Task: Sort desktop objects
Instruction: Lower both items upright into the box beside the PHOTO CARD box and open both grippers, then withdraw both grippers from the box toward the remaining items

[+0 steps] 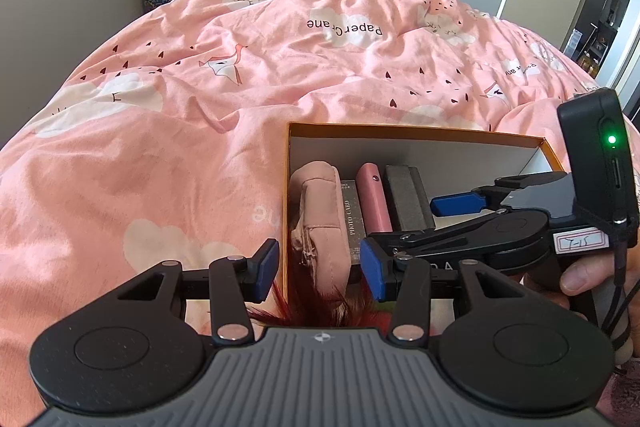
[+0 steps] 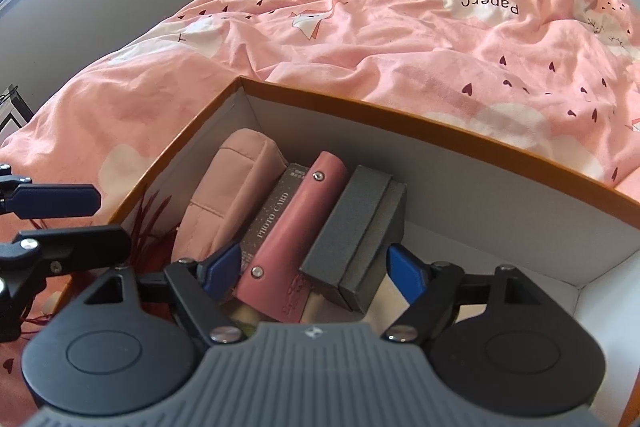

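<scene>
Orange-rimmed box (image 2: pixel 420 115) is sitting on the pink quilt (image 2: pixel 360 27), holding four things in a row: one pouch (image 2: pixel 236 187), one card pack (image 2: pixel 268 215), one pink case (image 2: pixel 296 227), one grey box (image 2: pixel 352 227). Right tongs (image 2: pixel 320 267) are gaping wide around the case and grey box, gripping nothing. Left tongs (image 1: pixel 320 267) are straddling the box wall half-open, touching nothing.

Each black hand-held gripper (image 1: pixel 320 267) has 2 blue-padded fingers (image 1: pixel 374 269), silver screws and a ribbed grey housing
</scene>
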A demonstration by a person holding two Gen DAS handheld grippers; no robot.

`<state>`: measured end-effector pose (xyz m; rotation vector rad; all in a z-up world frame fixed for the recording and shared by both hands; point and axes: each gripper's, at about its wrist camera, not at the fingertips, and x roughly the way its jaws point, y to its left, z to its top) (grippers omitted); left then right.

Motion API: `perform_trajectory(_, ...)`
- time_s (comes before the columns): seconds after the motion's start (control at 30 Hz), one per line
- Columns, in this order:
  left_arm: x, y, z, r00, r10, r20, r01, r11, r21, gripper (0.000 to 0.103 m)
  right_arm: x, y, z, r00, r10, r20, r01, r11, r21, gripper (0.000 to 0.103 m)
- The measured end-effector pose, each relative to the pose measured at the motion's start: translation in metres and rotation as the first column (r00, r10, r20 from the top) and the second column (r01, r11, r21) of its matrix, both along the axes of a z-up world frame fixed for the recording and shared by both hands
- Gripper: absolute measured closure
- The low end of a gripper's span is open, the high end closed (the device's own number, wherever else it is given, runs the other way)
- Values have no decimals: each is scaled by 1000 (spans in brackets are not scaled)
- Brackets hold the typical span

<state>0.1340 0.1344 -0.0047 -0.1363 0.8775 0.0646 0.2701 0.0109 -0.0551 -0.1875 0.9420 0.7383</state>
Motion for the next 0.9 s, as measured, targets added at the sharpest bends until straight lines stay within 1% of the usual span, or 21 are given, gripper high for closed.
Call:
perform_trajectory(0.1, -2, -1, 1, 1000, 6, 2, -6, 1000, -2, 51, -4, 0, 3, 1000, -3, -1, 3, 1000, -8, 19)
perform_trajectory(0.23, -7, -3, 5, 1000, 5, 12, -5, 1000, -1, 51, -14, -4, 10, 999, -21, 45, 23, 999, -49, 19)
perform_trajectory(0.3, -10, -4, 7, 1000, 7, 18, -7, 1000, 0, 51, -21, -8, 15, 997, -30, 64, 34, 998, -55, 19)
perform_trajectory(0.4, -15, -6, 11, 999, 12, 34, -12, 1000, 3, 51, -30, -16, 24, 996, -47, 74, 50, 998, -34, 19)
perform_trajectory(0.53, -26, -14, 19, 997, 11, 81, -13, 1000, 28, 51, -48, -28, 39, 989, -91, 116, 92, 996, -4, 19)
perform_trajectory(0.77, -50, -29, 37, 985, -13, 169, 4, 999, 54, 51, -84, -52, 65, 977, -146, 153, 130, 986, 106, 20)
perform_trajectory(0.9, -66, -36, 43, 979, -29, 199, 21, 999, 45, 51, -108, -66, 76, 965, -170, 198, 141, 978, 156, 20)
